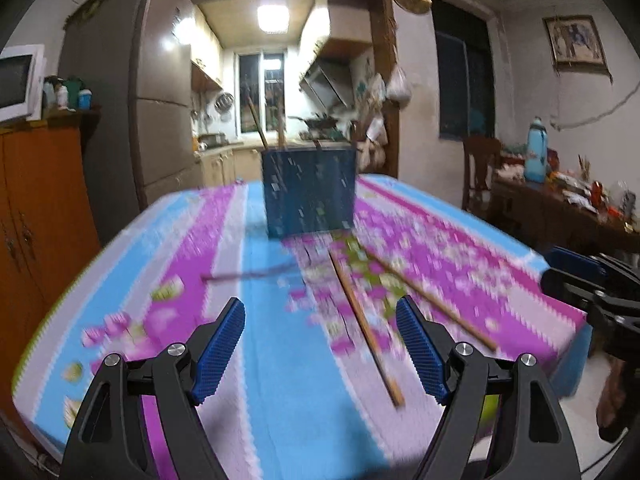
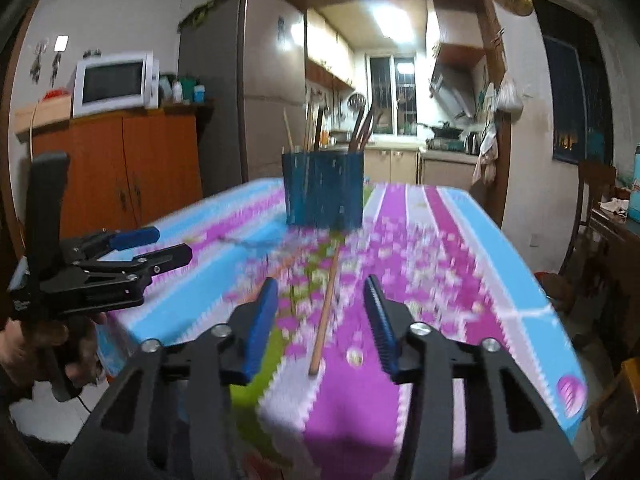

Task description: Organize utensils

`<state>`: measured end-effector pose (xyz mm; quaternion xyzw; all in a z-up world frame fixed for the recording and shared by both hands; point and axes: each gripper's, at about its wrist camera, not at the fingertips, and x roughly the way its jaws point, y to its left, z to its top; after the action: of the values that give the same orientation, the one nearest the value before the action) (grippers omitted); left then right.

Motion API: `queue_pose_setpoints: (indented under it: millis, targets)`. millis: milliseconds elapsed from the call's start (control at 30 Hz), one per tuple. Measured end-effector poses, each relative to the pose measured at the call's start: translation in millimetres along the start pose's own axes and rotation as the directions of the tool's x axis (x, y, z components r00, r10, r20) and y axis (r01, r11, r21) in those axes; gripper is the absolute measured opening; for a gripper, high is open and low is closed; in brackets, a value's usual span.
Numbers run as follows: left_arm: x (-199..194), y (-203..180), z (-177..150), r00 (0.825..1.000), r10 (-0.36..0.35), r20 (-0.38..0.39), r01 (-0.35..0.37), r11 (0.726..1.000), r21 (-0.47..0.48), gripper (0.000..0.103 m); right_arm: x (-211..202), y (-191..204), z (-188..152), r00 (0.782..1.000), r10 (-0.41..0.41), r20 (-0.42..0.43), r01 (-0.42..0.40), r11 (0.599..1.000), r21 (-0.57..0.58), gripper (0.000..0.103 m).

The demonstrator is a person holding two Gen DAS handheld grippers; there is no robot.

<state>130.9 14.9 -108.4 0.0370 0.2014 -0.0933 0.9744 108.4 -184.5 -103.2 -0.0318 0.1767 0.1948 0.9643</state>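
Blue, the utensil holder (image 1: 310, 192) stands upright on the far half of the counter (image 1: 276, 380), which carries a cloth striped in blue, pink and white. I see several utensil handles (image 2: 308, 128) rising out of its top; motion blur keeps me from telling which kinds they are.

Two wooden chopsticks lie loose on the cloth on the near side of the holder, apart from it. In the left wrist view the nearer chopstick (image 1: 366, 330) runs from the middle of the counter toward the near edge, and the second chopstick (image 1: 434, 304) lies just to its right, angled away from it. A thin dark utensil (image 1: 246, 274) lies crosswise to the left of them; I cannot tell what it is.

My left gripper (image 1: 320, 354) hangs above the near edge of the counter with its jaws spread wide and nothing between them. The nearer chopstick passes just inside its right finger line, untouched.

My right gripper (image 2: 324, 320) is also spread wide and holds nothing. In the right wrist view one chopstick (image 2: 324, 318) lies on the cloth between its blue fingers (image 2: 260, 328), pointing toward the holder
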Motion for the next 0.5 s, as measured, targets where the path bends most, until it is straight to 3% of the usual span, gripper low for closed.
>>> queue_pose_setpoints:
  millis: [67, 167, 333, 500]
  targets:
    - [4, -6, -15, 0.999, -0.023, -0.024, 0.023, 1.0, 0.01, 0.078, 9, 1, -13, 0.999, 0.021, -0.037, -0.021, 1.0, 0.006, 0.028]
    - [9, -16, -35, 0.998, -0.04, -0.05, 0.04, 0.999, 0.01, 0.076, 20, 4, -30, 0.997, 0.031, -0.077, -0.031, 0.999, -0.006, 0.023]
    - [16, -28, -56, 0.996, -0.062, -0.062, 0.063, 0.998, 0.011, 0.063, 32, 4, -47, 0.994, 0.021, -0.111, -0.021, 1.0, -0.003, 0.02]
    - [22, -34, -57, 0.997, -0.064, -0.041, 0.065, 0.998, 0.026, 0.053, 38, 2, -49, 0.994, 0.014, -0.104, -0.014, 1.0, -0.001, 0.016]
